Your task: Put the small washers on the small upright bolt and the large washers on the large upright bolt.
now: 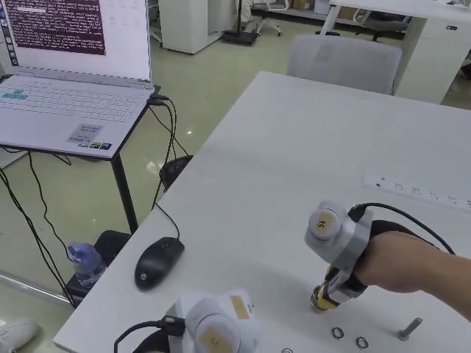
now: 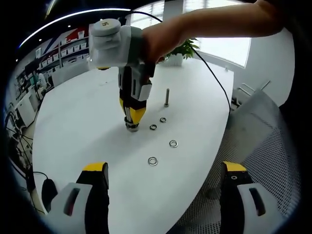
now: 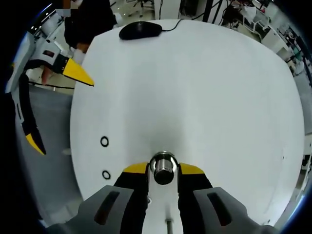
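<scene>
On the white table (image 1: 294, 147), my right gripper (image 1: 321, 298) points down and is shut on the large upright bolt (image 3: 163, 168), whose silver head sits between the yellow jaws. In the left gripper view that bolt (image 2: 131, 127) stands under the right gripper (image 2: 131, 119). The thin small bolt (image 2: 166, 97) stands upright beyond it, also visible as small bolt (image 1: 409, 328). Two smaller washers (image 2: 153, 127) lie beside the large bolt, two larger washers (image 2: 153, 161) lie nearer. My left gripper (image 2: 165, 170) is open and holds nothing, hovering by the table's near edge.
A black mouse (image 1: 158, 261) lies near the table's left edge. A laptop (image 1: 73, 88) sits on a stand to the left, with a water bottle (image 1: 86, 263) on the floor. A power strip (image 1: 419, 193) lies at the far right. A grey chair (image 1: 342, 62) stands behind the table.
</scene>
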